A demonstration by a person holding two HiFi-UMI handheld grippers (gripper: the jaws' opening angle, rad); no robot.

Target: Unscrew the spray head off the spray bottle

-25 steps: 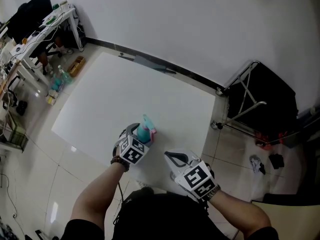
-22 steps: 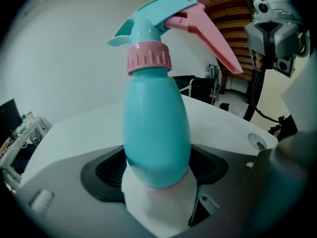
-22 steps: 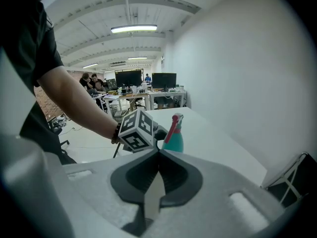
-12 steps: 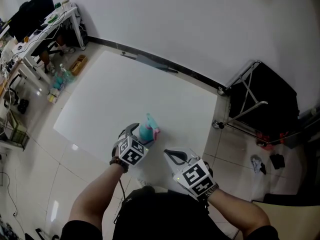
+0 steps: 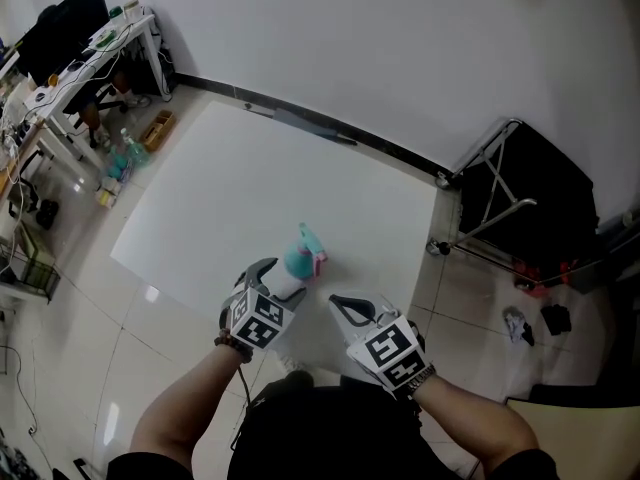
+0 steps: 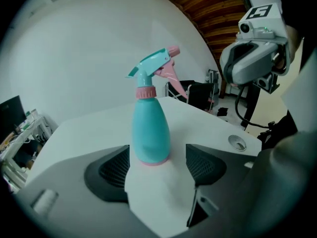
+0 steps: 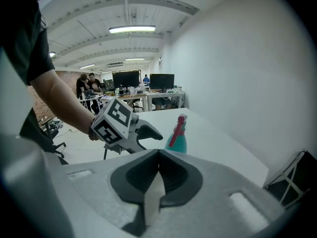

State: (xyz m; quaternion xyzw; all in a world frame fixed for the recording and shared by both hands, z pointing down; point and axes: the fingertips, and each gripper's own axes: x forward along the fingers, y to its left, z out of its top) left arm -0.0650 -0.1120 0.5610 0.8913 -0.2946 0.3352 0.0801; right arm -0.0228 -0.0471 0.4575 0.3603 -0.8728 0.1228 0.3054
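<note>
1. Step in hand looks like the first grab. The spray head (image 6: 154, 66) is still screwed on, so no unscrewing is done yet.
2. The spray bottle (image 5: 297, 259) stands upright on the white table (image 5: 220, 188), near the person's edge. It has a teal body, a pink collar and a pink trigger.
3. The left tool (image 5: 278, 276) has its jaws wide, and they have just been closing a little. The bottle's base sits in the gap between the pads, with neither pad touching it.
4. The right tool (image 7: 158, 158) has its jaws fully together with nothing in them. It hovers near the bottle on its right, apart from it.
5. Next move, judged: the left tool closes on the teal body to steady it. The right tool must open first, then take the head at the collar and twist. Gripping the trigger alone would likely slip.
6. Around: a black folding stand (image 5: 520, 198) is on the floor to the right, and a far table with monitors (image 5: 80, 48) is top left. Both are well apart from the bottle.
7. In the way: nothing else is on the table by the bottle. The left tool partly crowds the right tool's line to the head.
</note>
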